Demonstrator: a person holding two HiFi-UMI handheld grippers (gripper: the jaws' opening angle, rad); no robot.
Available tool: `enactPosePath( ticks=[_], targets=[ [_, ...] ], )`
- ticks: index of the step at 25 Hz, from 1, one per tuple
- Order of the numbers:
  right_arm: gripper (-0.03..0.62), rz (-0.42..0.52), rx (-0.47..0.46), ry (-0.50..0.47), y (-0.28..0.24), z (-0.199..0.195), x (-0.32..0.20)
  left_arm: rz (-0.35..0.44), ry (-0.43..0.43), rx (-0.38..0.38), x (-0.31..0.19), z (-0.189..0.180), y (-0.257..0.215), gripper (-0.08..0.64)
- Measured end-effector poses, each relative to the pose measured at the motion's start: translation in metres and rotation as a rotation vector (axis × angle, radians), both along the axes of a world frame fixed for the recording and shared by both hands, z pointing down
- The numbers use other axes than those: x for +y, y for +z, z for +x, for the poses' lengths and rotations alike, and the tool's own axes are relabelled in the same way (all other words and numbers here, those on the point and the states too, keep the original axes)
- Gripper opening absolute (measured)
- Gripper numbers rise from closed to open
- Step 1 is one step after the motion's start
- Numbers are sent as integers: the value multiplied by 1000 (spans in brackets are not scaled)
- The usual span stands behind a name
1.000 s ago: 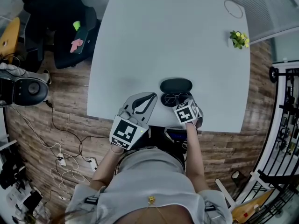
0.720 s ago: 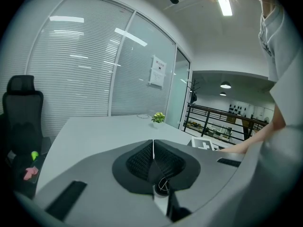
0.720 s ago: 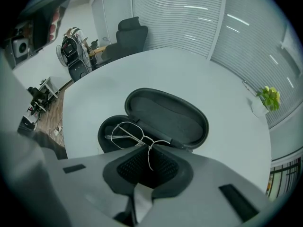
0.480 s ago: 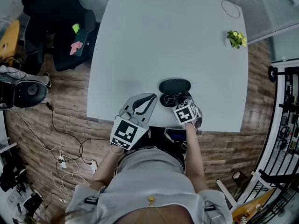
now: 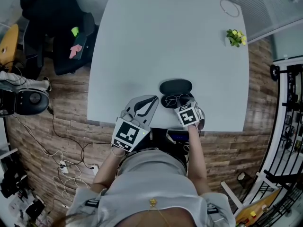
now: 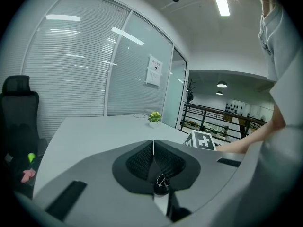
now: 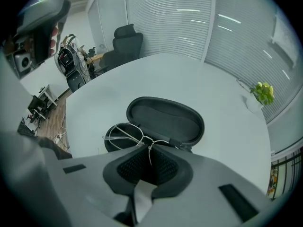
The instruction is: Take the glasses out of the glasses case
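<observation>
1. Extraction is the step in hand, as I judge it. The glasses case point(image 7: 165, 119) lies open on the bench point(image 7: 199, 74), near the edge closest to the person, with its lid laid back.
2. The glasses point(image 7: 124, 136) are at the case's lower half, one lens showing over its rim. Whether they have left the lining yet I cannot tell.
3. The right hand-held gripper point(image 7: 150, 149) is pressed together on the thin wire frame at about the bridge, pinching it from both sides.
4. The left hand-held gripper point(image 6: 153, 150) has its jaws pressed together with nothing between them. It hangs over the bench edge just to the left of the case, not touching it, and points across the bench towards a small potted plant point(image 6: 154, 117).
5. The next move calls for a slow lift, up and a little towards the person, so that the lenses and folded arms clear the rim. A wire pinched at a single spot may swivel or slip, so the pull should be steady rather than quick.
6. Nothing holds the case down, and it looks light, so it may drag or tip with the glasses. The idle left hand-held gripper could press on the lid or the shell to steady it.
7. Once they are free, the glasses want setting down on bare bench beside the case.
</observation>
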State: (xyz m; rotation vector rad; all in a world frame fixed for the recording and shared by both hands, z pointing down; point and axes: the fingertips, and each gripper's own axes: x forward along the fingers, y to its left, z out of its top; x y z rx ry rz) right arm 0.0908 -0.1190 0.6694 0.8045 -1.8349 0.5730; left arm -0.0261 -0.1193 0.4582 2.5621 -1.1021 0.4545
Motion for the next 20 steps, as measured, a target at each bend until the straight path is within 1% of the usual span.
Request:
enactPosePath(
  ticks=[6, 11, 15, 18, 20],
  targets=[
    [32, -12, -28, 12, -4, 3, 3, -9, 18, 12, 4, 8, 0, 30],
    [32, -56, -125, 79, -2, 2, 8, -7, 25, 10, 7, 11, -1, 31],
    [32, -70, -163, 95, -8, 0, 9, -9, 27, 6, 8, 11, -1, 31],
    [32, -110, -234, 128, -6, -6, 15, -10, 27, 8, 9, 11, -1, 31],
    [32, -118, -259, 137, -7, -9, 17, -10, 27, 7, 10, 12, -1, 31]
  ],
)
